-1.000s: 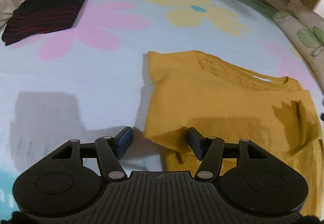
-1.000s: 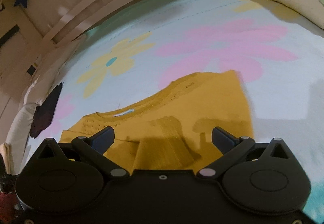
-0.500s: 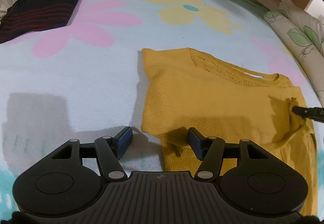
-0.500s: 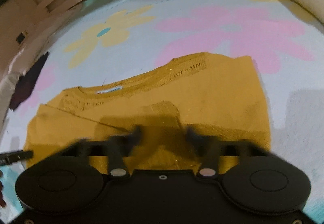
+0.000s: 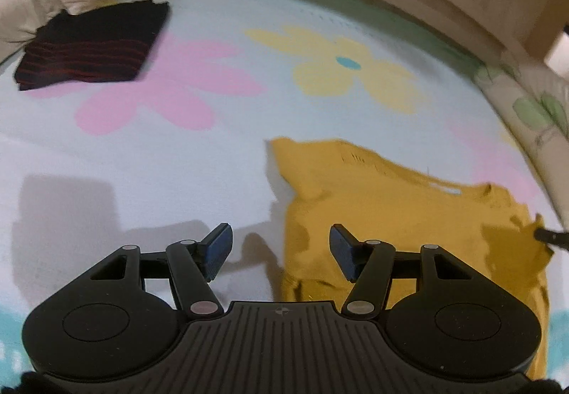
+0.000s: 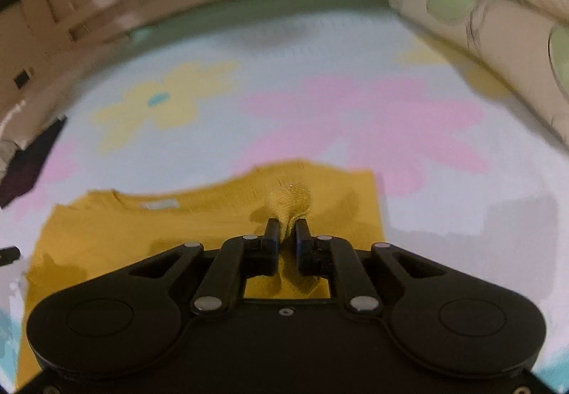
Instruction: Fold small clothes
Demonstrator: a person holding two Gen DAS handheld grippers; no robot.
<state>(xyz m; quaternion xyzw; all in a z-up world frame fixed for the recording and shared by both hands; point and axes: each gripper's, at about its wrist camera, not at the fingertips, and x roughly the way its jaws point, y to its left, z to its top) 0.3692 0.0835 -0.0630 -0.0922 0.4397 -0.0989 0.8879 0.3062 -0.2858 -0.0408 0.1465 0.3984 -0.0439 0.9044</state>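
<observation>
A mustard-yellow top [image 6: 149, 234] lies flat on a pale bedsheet [image 5: 124, 159] printed with pink and yellow flowers. The right gripper [image 6: 284, 234] is closing its jaws on a pinched-up fold of the top's fabric, which bunches up between the fingers. The left gripper [image 5: 279, 246] hovers with its jaws apart over the top's near left edge, gripping nothing, while a folded black garment with red stripes [image 5: 89, 45] lies well apart at the far left.

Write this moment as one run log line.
phase: gripping | right gripper: closing on yellow top fold | left gripper: open at top's edge | black garment: lying apart
</observation>
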